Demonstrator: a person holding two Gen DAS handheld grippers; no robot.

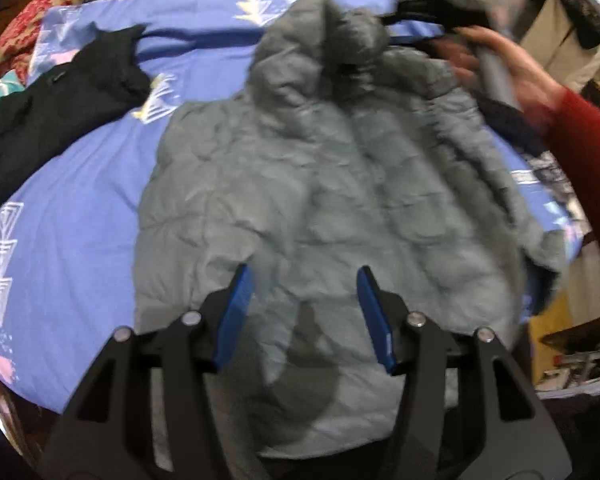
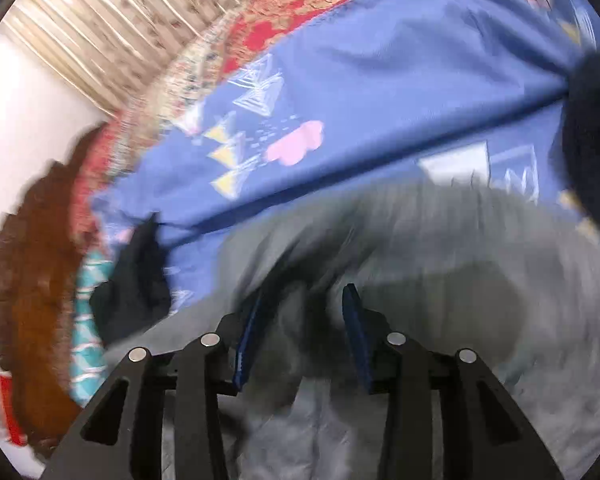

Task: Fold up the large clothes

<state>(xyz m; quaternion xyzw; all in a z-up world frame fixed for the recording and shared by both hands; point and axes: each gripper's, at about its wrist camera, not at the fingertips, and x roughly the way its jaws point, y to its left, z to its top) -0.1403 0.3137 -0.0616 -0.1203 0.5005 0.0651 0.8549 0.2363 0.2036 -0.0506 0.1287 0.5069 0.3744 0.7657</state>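
While the grey jacket (image 1: 320,184) lies on the blue sheet (image 1: 80,240), both grippers' jaws stand apart, gripping nothing.

Both pictures are evenly lit by soft indoor light, neither dim nor harsh. The fisheye lenses bend the blue bedsheet (image 1: 80,208) and leave black corners. The left view is slightly soft, with the person's hand (image 1: 500,68) smeared by motion. The right view is heavily streaked across the grey jacket (image 2: 440,240). A white wall (image 2: 24,120) glares, overexposed. A dark shadow lies on the jacket between the fingers.
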